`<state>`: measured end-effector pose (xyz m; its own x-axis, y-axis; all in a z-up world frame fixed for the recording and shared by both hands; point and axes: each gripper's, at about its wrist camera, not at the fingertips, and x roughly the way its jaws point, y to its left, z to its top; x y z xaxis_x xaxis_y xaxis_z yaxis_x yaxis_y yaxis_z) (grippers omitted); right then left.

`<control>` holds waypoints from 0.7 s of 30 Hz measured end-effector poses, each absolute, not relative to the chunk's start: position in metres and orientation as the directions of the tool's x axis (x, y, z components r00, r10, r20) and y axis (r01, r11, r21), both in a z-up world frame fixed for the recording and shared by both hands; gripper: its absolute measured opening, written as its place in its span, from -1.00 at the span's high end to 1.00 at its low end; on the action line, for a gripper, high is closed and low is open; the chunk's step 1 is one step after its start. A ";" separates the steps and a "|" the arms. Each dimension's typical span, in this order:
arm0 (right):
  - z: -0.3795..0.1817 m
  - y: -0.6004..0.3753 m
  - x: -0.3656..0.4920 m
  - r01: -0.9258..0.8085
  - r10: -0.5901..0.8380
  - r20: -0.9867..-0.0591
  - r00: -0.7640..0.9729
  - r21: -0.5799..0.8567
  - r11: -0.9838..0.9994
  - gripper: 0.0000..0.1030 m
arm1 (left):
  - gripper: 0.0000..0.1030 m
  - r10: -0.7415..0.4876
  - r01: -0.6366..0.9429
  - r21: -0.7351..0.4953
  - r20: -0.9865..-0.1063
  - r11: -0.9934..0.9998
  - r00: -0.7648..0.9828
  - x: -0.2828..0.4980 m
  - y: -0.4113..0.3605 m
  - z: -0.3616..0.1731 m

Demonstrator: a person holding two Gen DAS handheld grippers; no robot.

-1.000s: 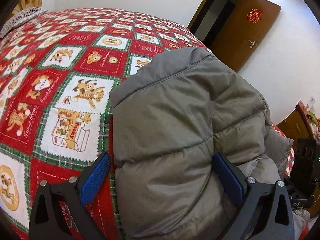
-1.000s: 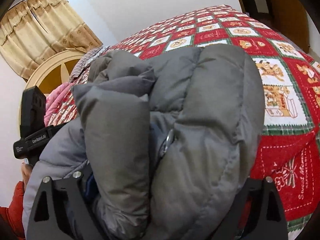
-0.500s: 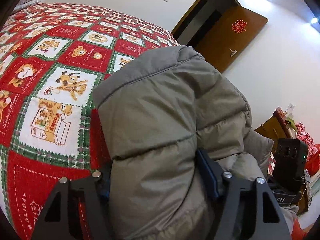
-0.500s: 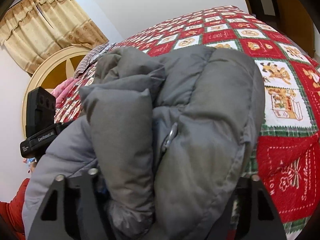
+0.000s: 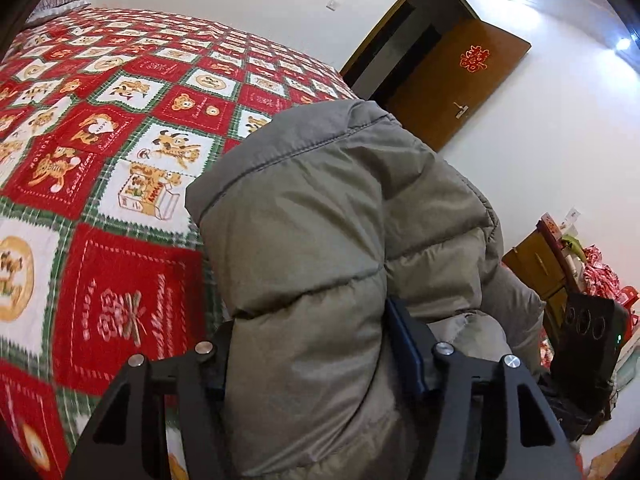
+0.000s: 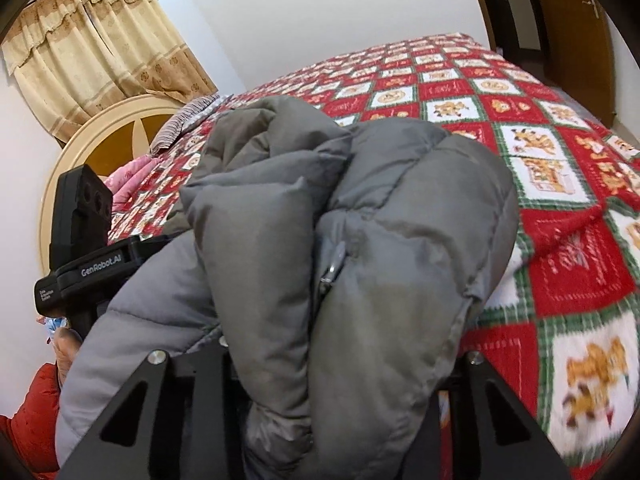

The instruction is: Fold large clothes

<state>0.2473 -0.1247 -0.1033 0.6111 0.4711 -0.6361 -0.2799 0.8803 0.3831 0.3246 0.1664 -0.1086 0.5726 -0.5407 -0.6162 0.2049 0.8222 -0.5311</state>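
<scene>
A grey puffer jacket [image 5: 320, 240] is bundled into a thick roll at the near edge of the bed. My left gripper [image 5: 316, 364] is shut on one end of the jacket, its blue pads pressed into the padding. My right gripper [image 6: 344, 360] is shut on the other end of the jacket [image 6: 360, 240], where a metal zipper pull [image 6: 332, 268] shows between the folds. The fabric hides most of both pairs of fingers. The left gripper's body [image 6: 80, 256] shows in the right wrist view, and the right gripper's body [image 5: 584, 344] shows in the left wrist view.
The bed is covered with a red, white and green patchwork quilt [image 5: 100, 140] with bear pictures. A brown door [image 5: 452, 84] stands open beyond the bed. A cream headboard [image 6: 104, 128], beige curtains [image 6: 92, 44] and a wooden cabinet [image 5: 536, 268] border the room.
The left gripper has closed from wide open onto the jacket. The right gripper's jaws have drawn in tighter on the jacket. The bundle has lifted and shifted slightly over the quilt.
</scene>
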 end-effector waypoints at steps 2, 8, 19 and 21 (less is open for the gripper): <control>-0.096 -0.132 0.240 -0.269 0.476 -0.616 0.628 0.401 0.875 0.26 | -0.20 -0.554 0.228 -0.533 -0.601 0.815 0.575 0.319 0.158 -0.098; -0.063 -0.179 0.223 -0.218 0.452 -0.539 0.711 0.442 0.870 0.29 | -0.20 -0.624 0.333 -0.543 -0.542 0.771 0.563 0.327 0.110 -0.068; -0.028 -0.294 0.233 -0.042 0.250 -0.514 0.821 0.381 0.923 0.34 | -0.20 -0.666 0.459 -0.483 -0.550 0.746 0.503 0.391 -0.012 -0.056; -0.031 -0.309 0.248 -0.027 0.230 -0.532 0.815 0.362 0.932 0.37 | -0.20 -0.648 0.460 -0.458 -0.567 0.761 0.509 0.396 -0.026 -0.062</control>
<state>0.2483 -0.3094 -0.0306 0.8152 0.2301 -0.5316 -0.0273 0.9320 0.3616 0.3959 -0.0261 -0.0624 0.5089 -0.6480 -0.5666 0.4595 0.7611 -0.4577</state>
